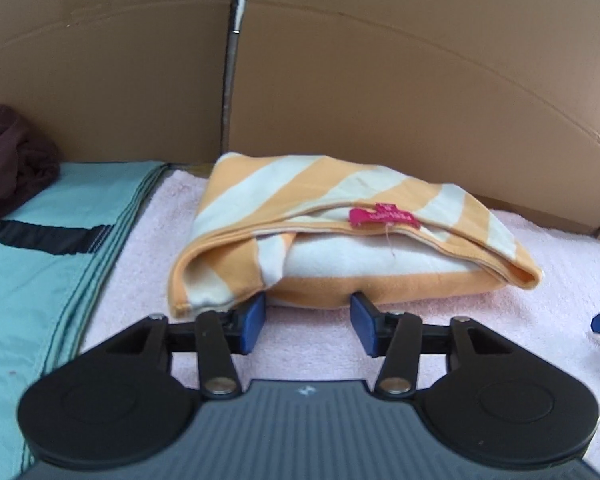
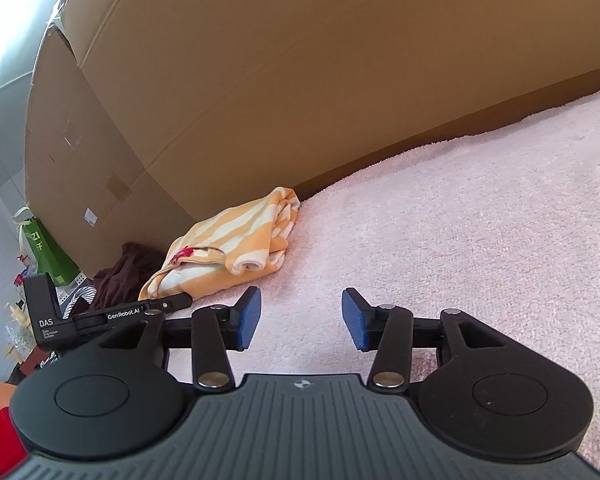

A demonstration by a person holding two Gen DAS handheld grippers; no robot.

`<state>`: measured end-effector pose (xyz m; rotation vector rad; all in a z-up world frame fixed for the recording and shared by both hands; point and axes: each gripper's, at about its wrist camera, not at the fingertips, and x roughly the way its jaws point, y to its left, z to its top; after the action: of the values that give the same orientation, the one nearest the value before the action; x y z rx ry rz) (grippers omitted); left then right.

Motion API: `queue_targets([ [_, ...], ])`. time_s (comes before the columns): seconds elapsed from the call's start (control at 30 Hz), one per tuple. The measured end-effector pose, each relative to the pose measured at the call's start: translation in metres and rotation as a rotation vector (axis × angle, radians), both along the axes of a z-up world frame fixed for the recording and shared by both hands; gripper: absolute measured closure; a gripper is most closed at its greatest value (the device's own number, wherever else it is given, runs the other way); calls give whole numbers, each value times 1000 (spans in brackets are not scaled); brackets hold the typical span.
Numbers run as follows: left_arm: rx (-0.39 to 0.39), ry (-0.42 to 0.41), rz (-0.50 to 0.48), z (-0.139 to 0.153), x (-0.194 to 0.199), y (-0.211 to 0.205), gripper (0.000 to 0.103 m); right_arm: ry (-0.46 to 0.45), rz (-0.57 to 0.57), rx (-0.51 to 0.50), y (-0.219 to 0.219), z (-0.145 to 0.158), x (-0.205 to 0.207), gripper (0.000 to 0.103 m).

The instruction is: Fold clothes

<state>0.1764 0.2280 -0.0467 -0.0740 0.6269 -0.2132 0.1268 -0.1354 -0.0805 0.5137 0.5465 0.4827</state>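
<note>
A folded orange-and-white striped garment [image 1: 340, 232] with a pink tag [image 1: 384, 216] lies on the pink towel surface [image 1: 148, 240]. My left gripper [image 1: 308, 320] is open right at the garment's near edge; its blue fingertips [image 1: 256, 320] touch or sit just under the fold, and nothing is pinched between them. In the right wrist view the same garment [image 2: 236, 240] lies further off to the left, against the cardboard. My right gripper [image 2: 300, 316] is open over bare pink towel with nothing between its pads. The left gripper's body [image 2: 100, 316] shows at that view's left.
Cardboard walls [image 1: 380, 80] stand close behind the garment. A teal cloth with a dark stripe [image 1: 40, 248] lies to the left, with a dark brown garment [image 1: 8, 152] at its far end. A green bag [image 2: 48, 252] and clutter sit beyond the left edge.
</note>
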Motion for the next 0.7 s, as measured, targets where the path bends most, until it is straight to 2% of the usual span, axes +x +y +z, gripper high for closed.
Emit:
queue_targets([
  [0.1, 25, -35, -77, 4, -18, -14, 41, -7, 0, 10, -1, 0, -1, 55],
  [0.23, -13, -218, -102, 34, -42, -23, 42, -16, 6, 17, -2, 1, -2, 55],
  [0.27, -29, -256, -81, 43, -41, -23, 41, -15, 6, 18, -2, 1, -2, 55],
  [0.37, -25, -192, -15, 42, -12, -23, 42, -11, 5, 24, -3, 1, -1, 55],
  [0.4, -15, -141, 16, 34, -1, -23, 43, -11, 2, 28, -3, 1, -1, 55],
  [0.43, -24, -107, 30, 24, 5, -21, 51, -13, -1, 34, -4, 0, -2, 55],
  [0.47, -34, -76, 41, 13, 10, -18, 49, -16, -3, 39, -5, 0, -2, 55],
  [0.53, -8, -82, 14, 12, 5, -24, 47, -16, -5, 44, -6, 0, -2, 55],
  [0.63, 32, -83, -31, 13, -4, -34, 39, -4, -1, 46, -6, -2, 0, 54],
  [0.7, 33, -98, -59, 21, -22, -40, 39, 11, -10, 50, -8, -3, 1, 54],
])
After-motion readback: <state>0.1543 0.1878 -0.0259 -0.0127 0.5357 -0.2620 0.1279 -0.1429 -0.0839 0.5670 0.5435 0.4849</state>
